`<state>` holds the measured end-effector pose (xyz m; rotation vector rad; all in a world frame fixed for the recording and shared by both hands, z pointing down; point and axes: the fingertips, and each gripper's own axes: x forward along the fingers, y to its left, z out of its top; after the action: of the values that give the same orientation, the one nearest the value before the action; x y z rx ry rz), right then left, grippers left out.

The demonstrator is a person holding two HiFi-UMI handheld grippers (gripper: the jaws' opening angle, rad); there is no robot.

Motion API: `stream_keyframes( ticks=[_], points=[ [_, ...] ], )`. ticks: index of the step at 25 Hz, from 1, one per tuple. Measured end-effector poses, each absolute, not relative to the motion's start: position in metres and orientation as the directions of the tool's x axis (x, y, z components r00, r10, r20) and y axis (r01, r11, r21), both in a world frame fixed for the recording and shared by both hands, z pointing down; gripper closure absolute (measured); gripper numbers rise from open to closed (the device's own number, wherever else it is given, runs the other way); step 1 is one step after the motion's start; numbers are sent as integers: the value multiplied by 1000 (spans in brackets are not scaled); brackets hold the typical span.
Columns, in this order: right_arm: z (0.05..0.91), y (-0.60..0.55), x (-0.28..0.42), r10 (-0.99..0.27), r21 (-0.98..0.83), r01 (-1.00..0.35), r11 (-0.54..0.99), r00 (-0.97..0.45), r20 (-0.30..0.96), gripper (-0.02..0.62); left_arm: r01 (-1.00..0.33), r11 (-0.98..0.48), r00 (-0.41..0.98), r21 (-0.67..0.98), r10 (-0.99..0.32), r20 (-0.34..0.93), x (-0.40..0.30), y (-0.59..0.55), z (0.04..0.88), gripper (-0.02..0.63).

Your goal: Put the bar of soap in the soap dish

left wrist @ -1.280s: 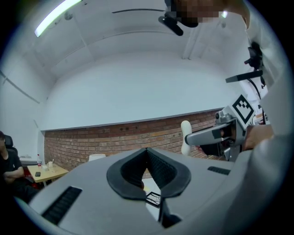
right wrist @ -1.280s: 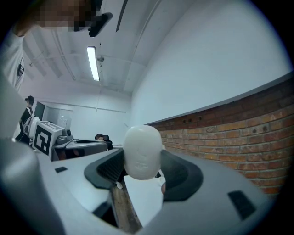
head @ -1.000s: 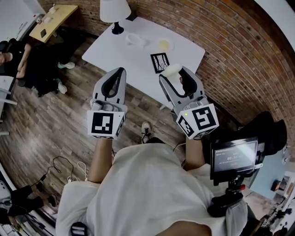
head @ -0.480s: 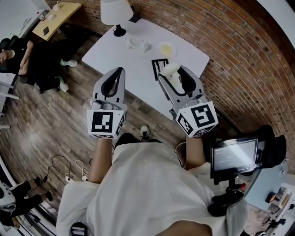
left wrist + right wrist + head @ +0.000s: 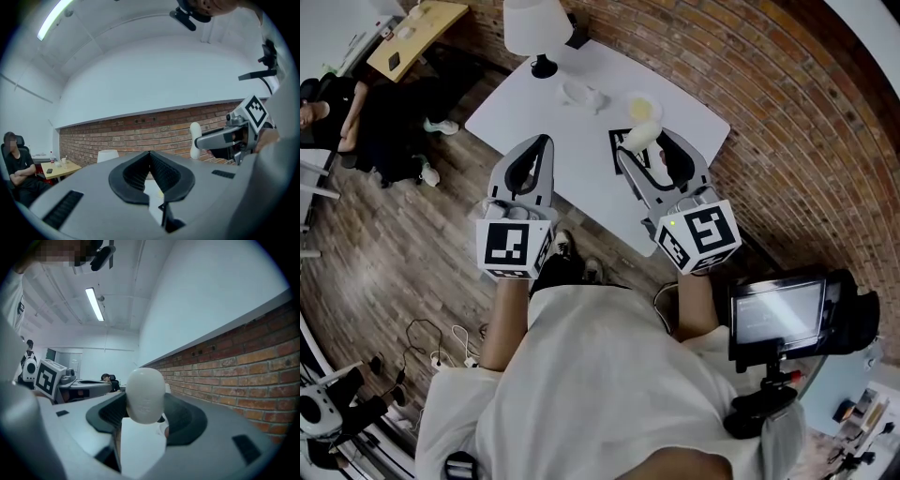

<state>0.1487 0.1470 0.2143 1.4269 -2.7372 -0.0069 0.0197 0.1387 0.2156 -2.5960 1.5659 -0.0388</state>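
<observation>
Sensibly, your right claw (image 5: 646,148) gripped the pale oval soap bar (image 5: 145,394) for carrying; beside it, your left claw (image 5: 542,146) sat closed, empty.

The head view looks steeply down on the white table (image 5: 534,103) from well above. Both gripper views sit close behind their jaws, level over the table; the left catches the right gripper (image 5: 199,140), the right the left gripper (image 5: 101,386). All 3 share the brick wall (image 5: 769,94) beyond it.
</observation>
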Motion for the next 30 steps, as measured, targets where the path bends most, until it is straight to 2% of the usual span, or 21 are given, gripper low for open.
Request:
stream_keyframes(
  ticks=[30],
  points=[
    [244, 29, 128, -834, 35, -838, 545, -538, 123, 339, -847, -518, 516, -121, -855, 49, 12, 10, 249, 600]
  ],
)
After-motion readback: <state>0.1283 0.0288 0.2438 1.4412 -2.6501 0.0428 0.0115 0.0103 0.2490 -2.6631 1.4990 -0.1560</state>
